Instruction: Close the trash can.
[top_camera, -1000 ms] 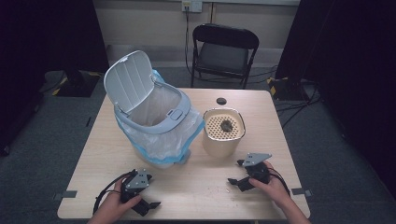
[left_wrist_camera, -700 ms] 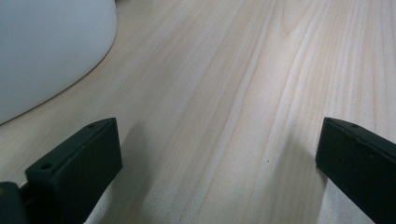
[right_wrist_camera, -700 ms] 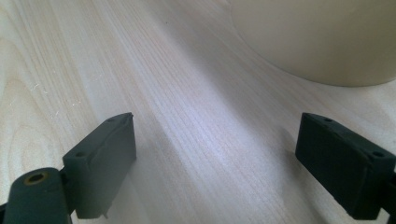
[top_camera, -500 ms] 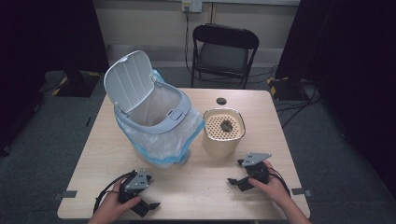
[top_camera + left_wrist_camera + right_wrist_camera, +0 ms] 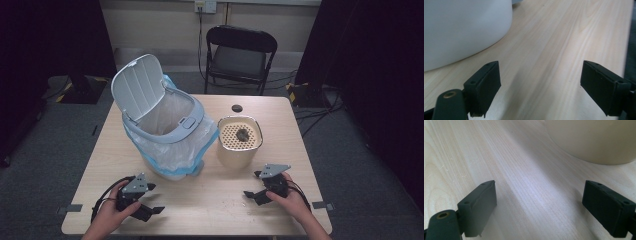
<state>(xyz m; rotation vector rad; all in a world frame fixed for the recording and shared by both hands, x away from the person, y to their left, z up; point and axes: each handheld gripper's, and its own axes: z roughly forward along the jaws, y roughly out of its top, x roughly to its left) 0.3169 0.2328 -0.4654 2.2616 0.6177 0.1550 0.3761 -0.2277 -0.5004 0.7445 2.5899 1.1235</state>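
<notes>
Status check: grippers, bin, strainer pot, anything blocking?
Left gripper open, empty, on the table. Right gripper open, empty. Bin lid up, bag in; strainer pot beside it. Nothing between.

The pale wooden table (image 5: 210, 200) shows fine straight grain with a smooth, faintly sheened finish; the white plastic bin (image 5: 461, 30) looks smooth and matt, lined with thin glossy plastic bag (image 5: 200, 145); the cream round container (image 5: 594, 140) appears matt plastic; black gripper pads (image 5: 486, 82) look dull, rubbery
</notes>
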